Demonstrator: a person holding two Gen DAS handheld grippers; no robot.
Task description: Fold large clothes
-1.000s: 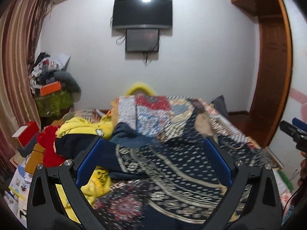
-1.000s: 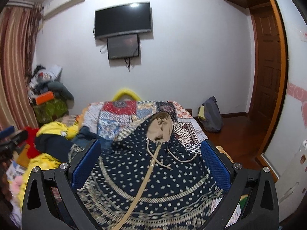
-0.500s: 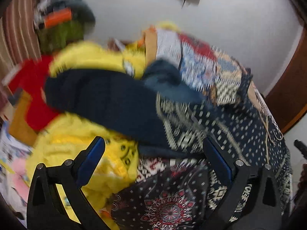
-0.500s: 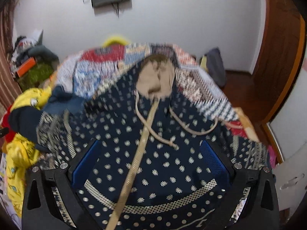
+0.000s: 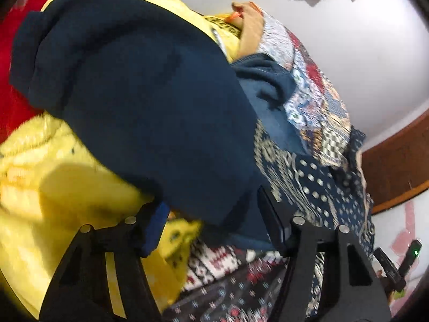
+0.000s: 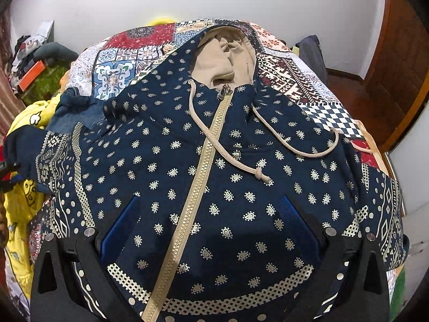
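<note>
A navy patterned zip hoodie (image 6: pixel 236 166) lies face up on the bed, beige-lined hood (image 6: pixel 225 59) at the far end, zipper and drawstrings down the front. My right gripper (image 6: pixel 206 214) is open, low over the hoodie's lower front. My left gripper (image 5: pixel 211 212) is open at the bed's left edge, its jaws on either side of the plain navy end of the hoodie's left sleeve (image 5: pixel 150 102). The patterned body of the hoodie (image 5: pixel 308 177) shows to its right. The left gripper also shows at the left edge of the right wrist view (image 6: pixel 6 177).
A patchwork bedspread (image 6: pixel 134 61) covers the bed. Yellow clothes (image 5: pixel 53 182) and a red garment (image 5: pixel 10 80) are piled at the bed's left side. Clutter (image 6: pixel 34 53) stands by the left wall. A wooden door (image 6: pixel 402 61) is at the right.
Both grippers have dropped from looking across the room to close over the bed. The left one has moved left and down onto the navy sleeve end. The right one has lowered over the hoodie's front.
</note>
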